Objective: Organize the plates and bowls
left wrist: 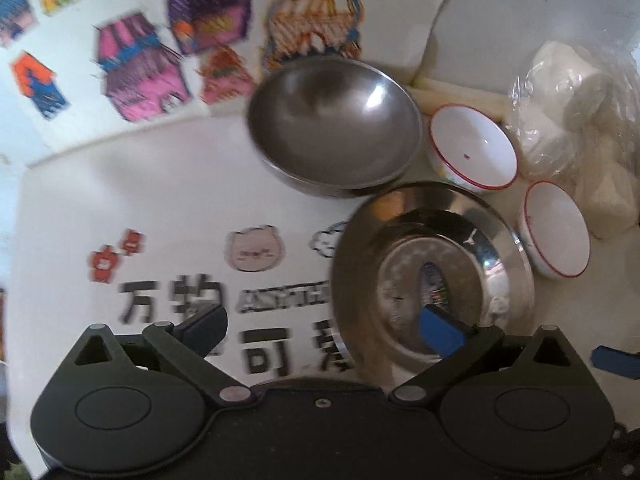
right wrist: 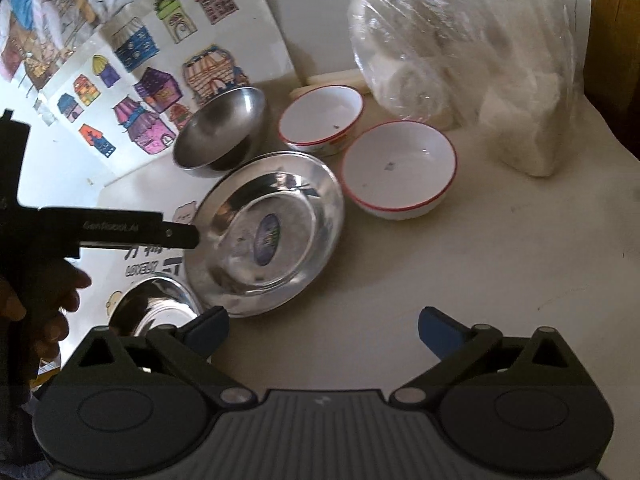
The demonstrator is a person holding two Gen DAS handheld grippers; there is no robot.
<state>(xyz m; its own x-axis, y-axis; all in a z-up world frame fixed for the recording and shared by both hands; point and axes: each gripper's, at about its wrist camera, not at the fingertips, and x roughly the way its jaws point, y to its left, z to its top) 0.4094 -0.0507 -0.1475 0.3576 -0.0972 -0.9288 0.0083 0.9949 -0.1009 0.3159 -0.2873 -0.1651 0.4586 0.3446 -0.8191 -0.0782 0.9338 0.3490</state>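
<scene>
A steel plate lies on the table, with a steel bowl behind it. Two white red-rimmed bowls stand to the right, one farther and one nearer. My left gripper is open, its right finger over the steel plate and its left finger over the mat; it shows in the right wrist view at the plate's left rim. My right gripper is open and empty over bare table in front of the plate. A second steel plate lies at lower left.
A clear plastic bag of white rolls sits at the back right. A sheet with coloured house drawings leans at the back left. A white mat with printed characters lies left of the plate.
</scene>
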